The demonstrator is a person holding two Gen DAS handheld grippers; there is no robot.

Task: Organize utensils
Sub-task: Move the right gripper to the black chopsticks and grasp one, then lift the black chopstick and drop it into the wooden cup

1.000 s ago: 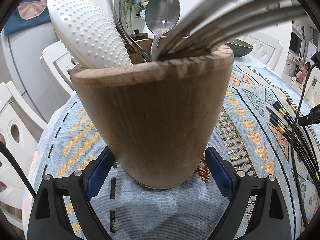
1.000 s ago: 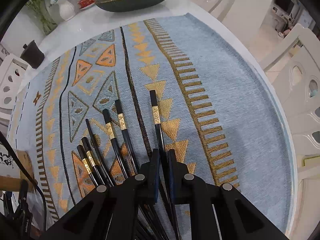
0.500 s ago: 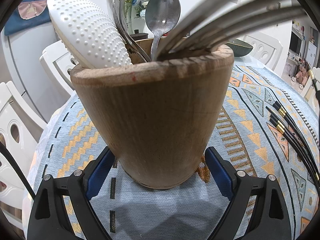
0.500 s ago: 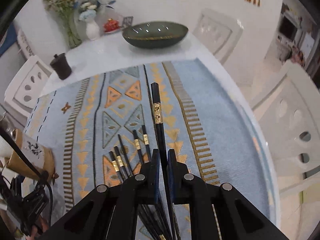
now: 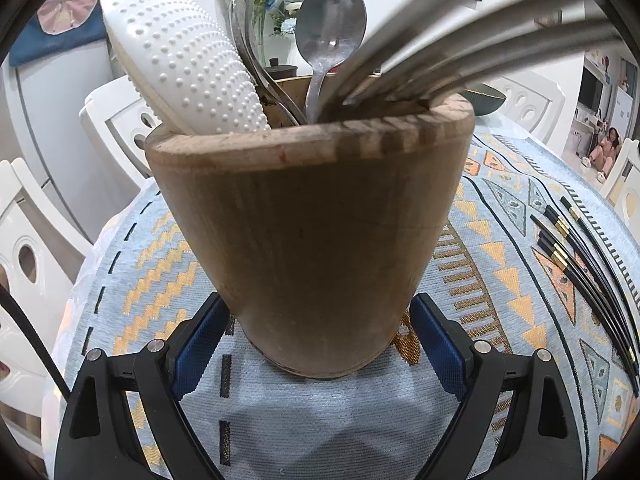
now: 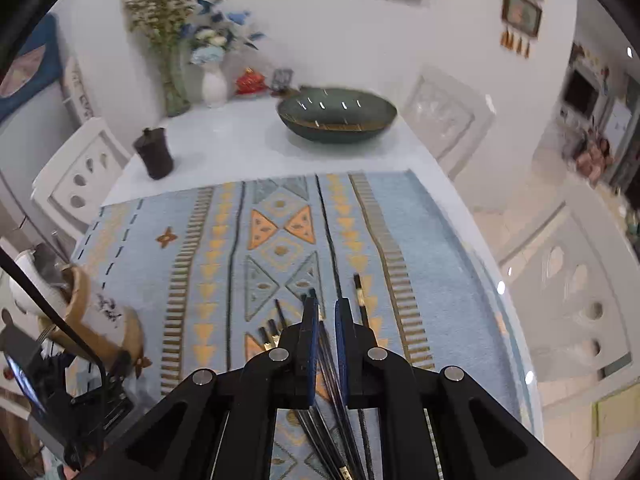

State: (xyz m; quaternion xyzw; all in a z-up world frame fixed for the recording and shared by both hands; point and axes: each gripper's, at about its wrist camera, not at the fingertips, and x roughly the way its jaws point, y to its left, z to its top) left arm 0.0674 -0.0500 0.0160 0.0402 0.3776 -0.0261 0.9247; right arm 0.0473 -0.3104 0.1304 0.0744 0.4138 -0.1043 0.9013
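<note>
- Chopsticks (image 6: pixel 266 332): the black, gold-banded set lies fanned on the patterned cloth (image 6: pixel 432 280) directly under the right gripper (image 6: pixel 326 306). One chopstick (image 6: pixel 359 292) lies just right of the right finger. The left wrist view shows the same bundle (image 5: pixel 580 280) well apart from the holder.
- Right gripper: half a second ago it pinched one chopstick that jutted forward between its pads. Now nothing juts forward, the pads stand a narrow slit apart, and the camera sits higher above the cloth. The dark shafts seen through the slit appear to be those on the cloth.
- Judgement: the chopstick was lost or let go, so this pick must be repeated.
- Wooden holder (image 5: pixel 320 240): upright on the cloth. It holds a white dotted paddle (image 5: pixel 188 64), a spoon (image 5: pixel 332 28) and several metal handles (image 5: pixel 480 40).
- Left gripper (image 5: pixel 318 308): unchanged, spread wide either side of the holder's base. Contact cannot be confirmed.
</note>
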